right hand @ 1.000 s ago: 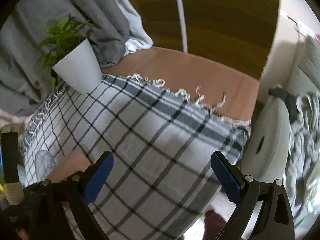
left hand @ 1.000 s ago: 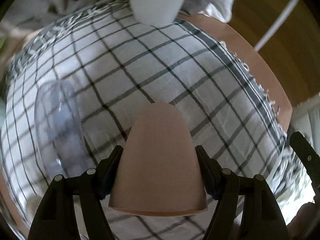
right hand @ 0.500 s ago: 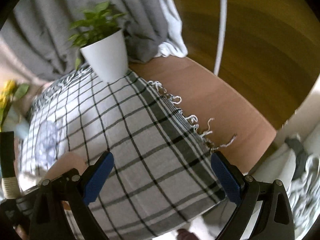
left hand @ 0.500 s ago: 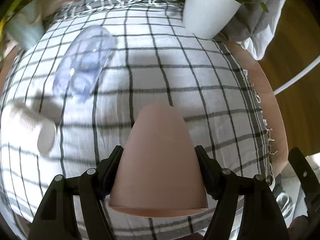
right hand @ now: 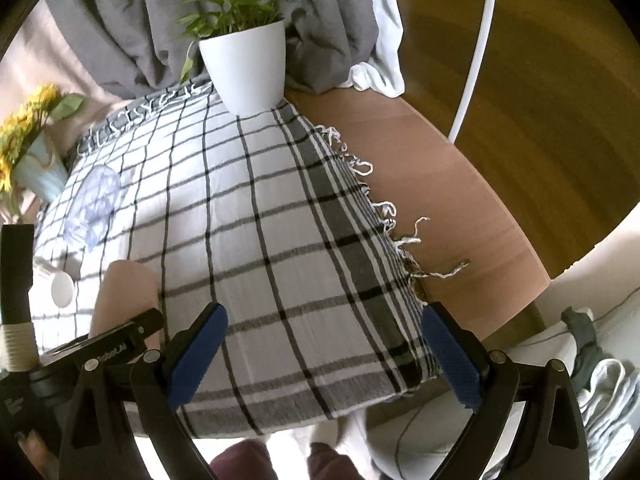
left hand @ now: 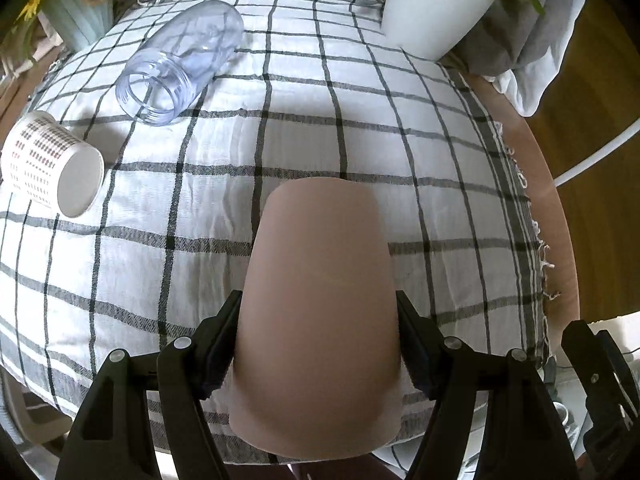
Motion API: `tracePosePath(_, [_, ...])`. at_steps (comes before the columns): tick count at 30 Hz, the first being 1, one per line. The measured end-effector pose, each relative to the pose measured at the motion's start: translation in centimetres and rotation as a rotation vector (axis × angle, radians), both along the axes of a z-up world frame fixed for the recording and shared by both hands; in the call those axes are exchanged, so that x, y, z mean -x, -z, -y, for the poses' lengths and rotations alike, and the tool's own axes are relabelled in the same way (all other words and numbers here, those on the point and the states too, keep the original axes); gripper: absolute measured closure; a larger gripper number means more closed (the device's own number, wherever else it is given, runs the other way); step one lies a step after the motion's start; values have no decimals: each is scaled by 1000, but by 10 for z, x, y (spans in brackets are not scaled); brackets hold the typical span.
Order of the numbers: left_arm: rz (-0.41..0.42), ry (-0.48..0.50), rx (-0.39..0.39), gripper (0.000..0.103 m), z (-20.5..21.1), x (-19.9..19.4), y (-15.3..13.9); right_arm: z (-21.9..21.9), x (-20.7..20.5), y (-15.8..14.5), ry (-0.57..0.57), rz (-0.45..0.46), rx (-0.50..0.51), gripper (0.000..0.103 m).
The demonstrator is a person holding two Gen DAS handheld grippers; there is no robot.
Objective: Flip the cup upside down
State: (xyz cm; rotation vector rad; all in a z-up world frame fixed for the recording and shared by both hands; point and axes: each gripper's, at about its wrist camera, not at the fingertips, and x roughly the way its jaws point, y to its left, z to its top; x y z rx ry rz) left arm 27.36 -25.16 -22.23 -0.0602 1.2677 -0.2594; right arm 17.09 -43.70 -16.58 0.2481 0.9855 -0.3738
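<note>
My left gripper (left hand: 318, 344) is shut on a plain pinkish-tan cup (left hand: 320, 312), its two jaws pressed on the cup's sides. The cup's narrow closed base points away from the camera and its wide rim faces the camera, above the checked cloth (left hand: 360, 120). The same cup (right hand: 124, 296) shows at the lower left of the right wrist view, held by the left gripper. My right gripper (right hand: 322, 350) is open and empty, with blue pads, over the near right part of the cloth.
A clear plastic jar (left hand: 180, 62) lies on its side at the far left. A patterned paper cup (left hand: 52, 164) lies on its side at the left edge. A white plant pot (left hand: 434, 4) stands at the back right. A pale vase with yellow flowers (right hand: 28, 152) stands at the back left. Bare wooden tabletop (right hand: 440, 184) lies right of the cloth.
The left gripper with the cup has swung so the view now faces across the table; the jar and paper cup came into view. The right gripper's view tilted up towards the plant.
</note>
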Motion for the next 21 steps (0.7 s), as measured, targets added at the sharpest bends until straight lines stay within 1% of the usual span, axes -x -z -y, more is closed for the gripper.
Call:
tracePosePath(8, [-5, 27, -16, 32, 0, 3, -2, -6, 3, 1, -16, -13, -4, 5])
tracePosePath(9, [-3, 28, -13, 31, -1, 3, -3, -7, 2, 1, -17, -12, -6, 5])
tracePosePath(11, [7, 32, -11, 22, -2, 3, -7, -9, 2, -2, -23, -8, -13, 5])
tracePosePath(16, [52, 26, -31, 19, -12, 3, -24, -13, -1, -8, -19, -4, -37, 5])
tracePosePath(18, [96, 12, -60, 15, -21, 4, -37, -15, -3, -14, -20, 7, -58, 5])
tracePosePath(19, [116, 2, -78, 10, -26, 5, -42, -16, -4, -17, -26, 12, -63, 5])
tracePosePath(21, [149, -11, -92, 9, -37, 6, -53, -22, -10, -23, -51, 23, -76, 5])
